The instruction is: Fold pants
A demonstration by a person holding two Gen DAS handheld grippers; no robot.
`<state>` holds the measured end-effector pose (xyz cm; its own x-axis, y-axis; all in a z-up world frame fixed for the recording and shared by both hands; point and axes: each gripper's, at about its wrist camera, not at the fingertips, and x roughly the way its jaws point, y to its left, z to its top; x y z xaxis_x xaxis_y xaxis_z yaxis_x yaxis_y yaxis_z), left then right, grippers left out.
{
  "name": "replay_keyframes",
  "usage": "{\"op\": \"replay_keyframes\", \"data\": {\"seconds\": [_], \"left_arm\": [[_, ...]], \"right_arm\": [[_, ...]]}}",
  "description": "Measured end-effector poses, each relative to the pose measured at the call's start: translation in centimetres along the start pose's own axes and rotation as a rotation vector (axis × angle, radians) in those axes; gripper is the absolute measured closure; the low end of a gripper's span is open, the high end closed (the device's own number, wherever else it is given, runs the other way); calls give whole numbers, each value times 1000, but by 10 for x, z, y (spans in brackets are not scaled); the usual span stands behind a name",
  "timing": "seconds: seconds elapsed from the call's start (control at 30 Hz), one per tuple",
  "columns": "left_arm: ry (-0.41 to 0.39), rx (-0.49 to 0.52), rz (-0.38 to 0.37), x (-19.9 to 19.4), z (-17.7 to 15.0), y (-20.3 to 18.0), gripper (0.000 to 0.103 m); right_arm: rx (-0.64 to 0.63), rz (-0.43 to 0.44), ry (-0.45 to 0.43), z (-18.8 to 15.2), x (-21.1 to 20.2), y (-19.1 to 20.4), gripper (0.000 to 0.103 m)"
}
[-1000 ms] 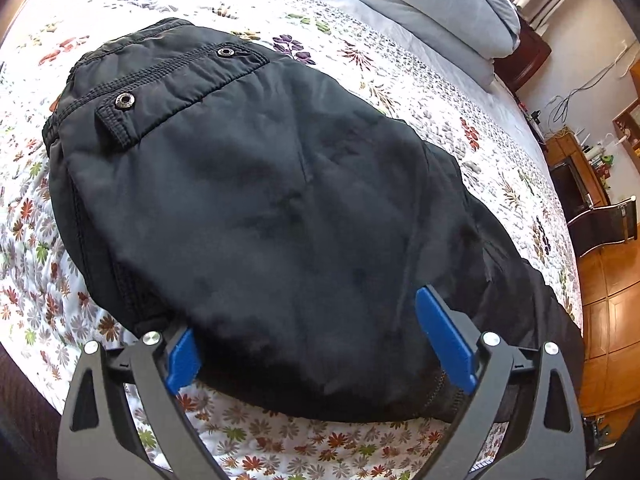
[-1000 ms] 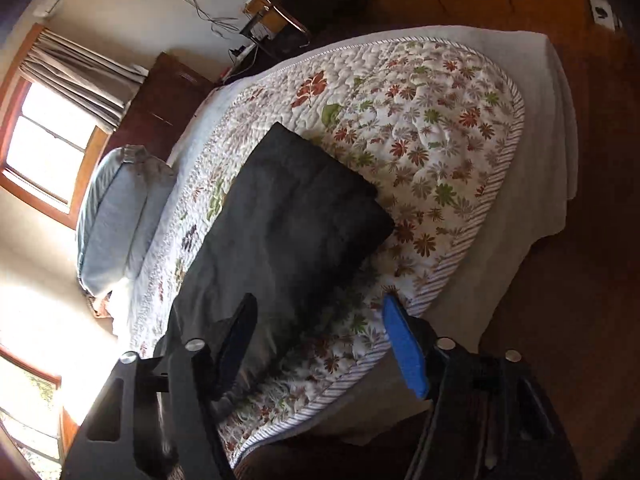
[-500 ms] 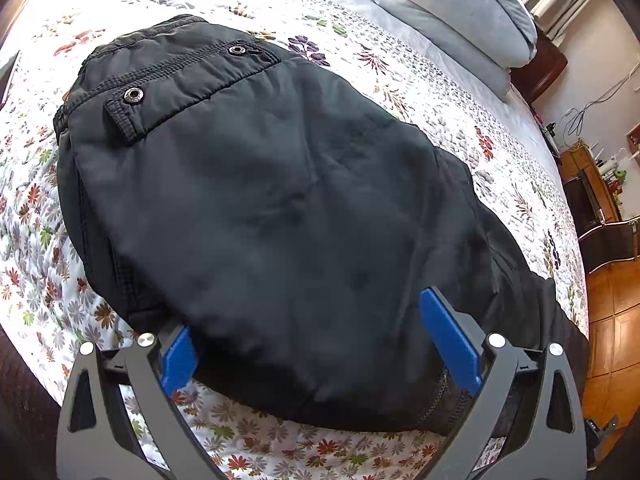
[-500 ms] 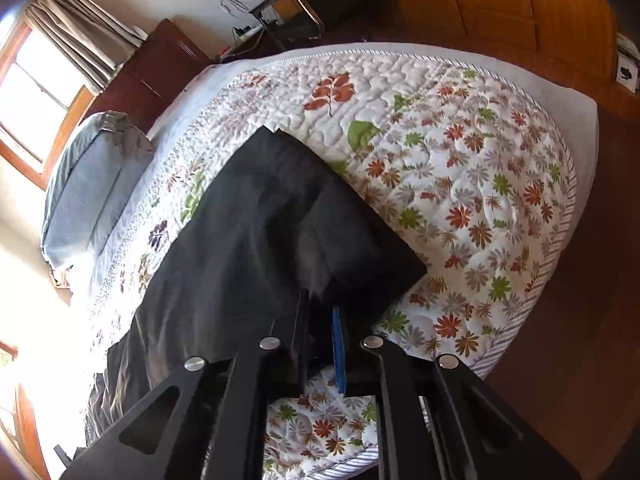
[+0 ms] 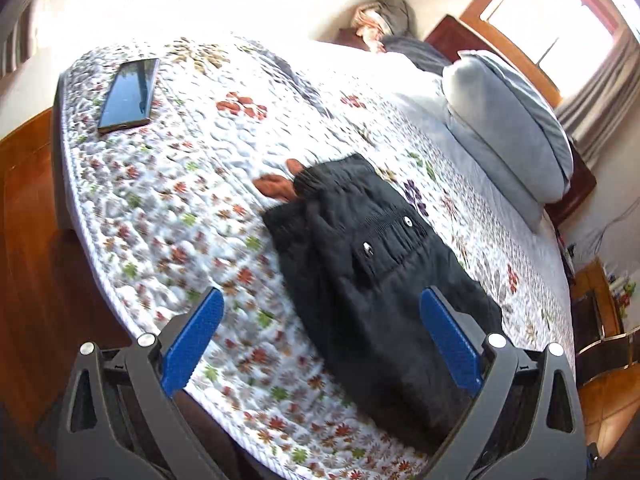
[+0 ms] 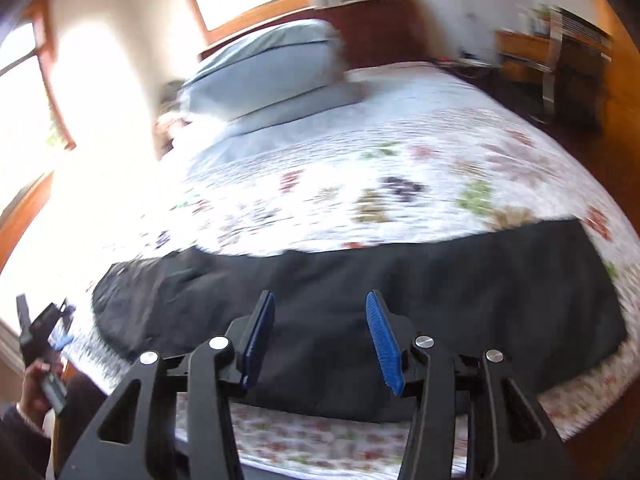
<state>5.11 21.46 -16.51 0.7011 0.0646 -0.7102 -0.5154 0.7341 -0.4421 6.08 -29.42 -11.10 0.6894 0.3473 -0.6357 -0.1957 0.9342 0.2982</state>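
- Black pants (image 5: 372,280) lie folded lengthwise along the floral bed's (image 5: 168,200) near edge.
- Left gripper (image 5: 320,340) gapes empty; right gripper (image 6: 320,340), jaws just reopened, holds nothing.
- Likely between folds: next needs gripping one end.

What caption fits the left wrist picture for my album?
Open left hand-held gripper above black pants on a flowery quilt, phone nearby.
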Motion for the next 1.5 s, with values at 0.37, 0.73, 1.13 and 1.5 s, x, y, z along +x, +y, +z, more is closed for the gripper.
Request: {"op": "replay_keyframes", "data": {"seconds": [0.37,0.73,1.13,1.5], "left_arm": [[-89,-59,-8,-31,42,59,5],[-76,-80,-44,-15,41,89,5],[-93,-129,-62,-24,42,99,5],[-82,-26,-85,-30,38,57,5]], "right_arm": [[-667,240,177,-36,202,319,50],[-780,137,261,-62,241,331,50],[-755,263,271,-49,215,333,99],[-748,361,304,-77,202,330,103]]}}
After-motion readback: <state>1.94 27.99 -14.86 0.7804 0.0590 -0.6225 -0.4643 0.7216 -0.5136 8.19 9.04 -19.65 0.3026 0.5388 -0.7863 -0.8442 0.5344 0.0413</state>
